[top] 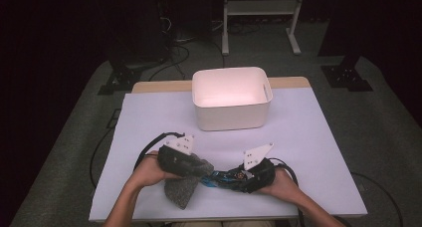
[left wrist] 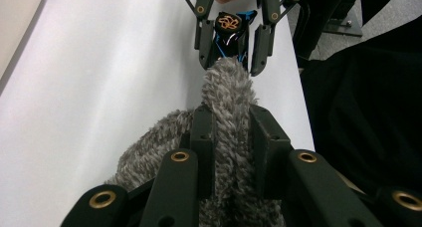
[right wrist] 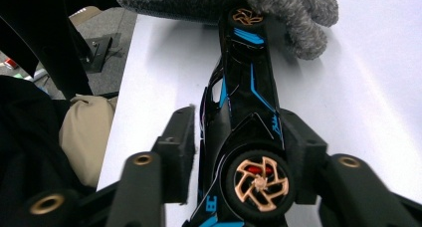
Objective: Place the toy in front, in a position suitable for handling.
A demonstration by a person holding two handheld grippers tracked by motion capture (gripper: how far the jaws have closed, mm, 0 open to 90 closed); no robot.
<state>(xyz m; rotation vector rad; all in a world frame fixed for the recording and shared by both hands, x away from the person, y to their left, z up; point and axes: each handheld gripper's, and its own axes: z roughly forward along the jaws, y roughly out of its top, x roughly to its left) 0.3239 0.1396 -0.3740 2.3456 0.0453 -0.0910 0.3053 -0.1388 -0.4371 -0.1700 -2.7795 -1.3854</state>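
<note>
On the white tabletop [top: 149, 122], near its front edge, a person's two forearms came in from below, each hand working a hand-held gripper. Beyond them, well apart toward the far edge, stood an open white plastic bin [top: 232, 98], which looked empty.

Between the hands lay the two things being handled. The larger was a grey fuzzy fabric pouch [top: 185, 186], soft and limp, sagging onto the tabletop below the left hand. The left hand-held gripper [left wrist: 233, 137] was clenched on it, its black jaws pinching a bunched fold of the fleece near the pouch's end. Such cloth would likely weigh little and give under pressure, so a firm pinch on a gathered edge seemed the safest hold.

Smaller was a black toy race car [right wrist: 239, 102] with blue stripes and copper-coloured wheels, tipped on its side, its nose touching the pouch. The right hand-held gripper [right wrist: 239, 152] held it across the body near one wheel, with one pad against the car; the other pad sat just beside it and was blurred. The car looked rigid, light and glossy, probably slippery, so gripping the narrow body rather than a wheel seemed wise.
</note>
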